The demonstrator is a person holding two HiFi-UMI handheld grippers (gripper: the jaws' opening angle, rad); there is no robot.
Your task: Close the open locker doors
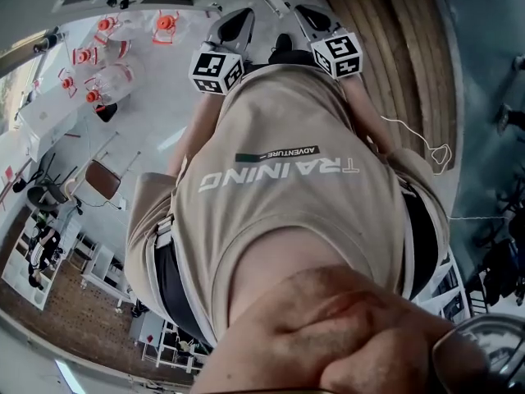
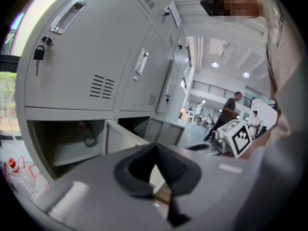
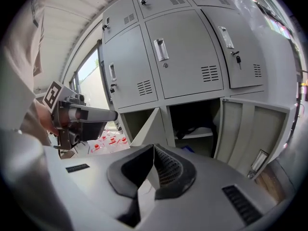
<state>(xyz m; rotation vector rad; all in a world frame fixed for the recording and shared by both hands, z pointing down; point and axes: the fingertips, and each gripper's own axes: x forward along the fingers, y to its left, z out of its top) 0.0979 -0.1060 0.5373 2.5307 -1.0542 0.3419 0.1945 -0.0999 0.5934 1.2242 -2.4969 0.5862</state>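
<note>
Looking steeply down, the head view is filled mostly by the person's beige shirt (image 1: 279, 195), so the lockers do not appear there at all. Above the shirt, at the top of the frame, only one marker cube (image 1: 217, 71), a second cube (image 1: 338, 53) and the dark front parts of the two tools stick out.

The left gripper (image 2: 156, 150) has its jaws brought together at the tips, with nothing between them. Grey lockers (image 2: 96, 57) fill the left half of its view. The upper doors are shut, and a key (image 2: 38, 56) hangs from a lock at the upper left. Under them one compartment stands open, and its open door (image 2: 120, 138) swings out at the lower centre, partly hidden behind the tool's body. Inside, at the lower left, there is something like a bottle (image 2: 86, 134) (too blurred to say for sure).

The right gripper (image 3: 154, 150) also has its jaws pressed together and holds nothing. Its view shows the lockers more clearly: the upper rows are shut, while the bottom row has two doors open. The narrow-looking door (image 3: 147, 129) left of centre is seen almost edge-on, and the wide door (image 3: 250, 134) stands out at the lower right. In the dark compartment between them lies a dark thing (image 3: 190, 129) that I cannot identify. The left gripper shows at the left edge of this frame, partly covered by the shirt. Both tools are apart from the doors.
</note>
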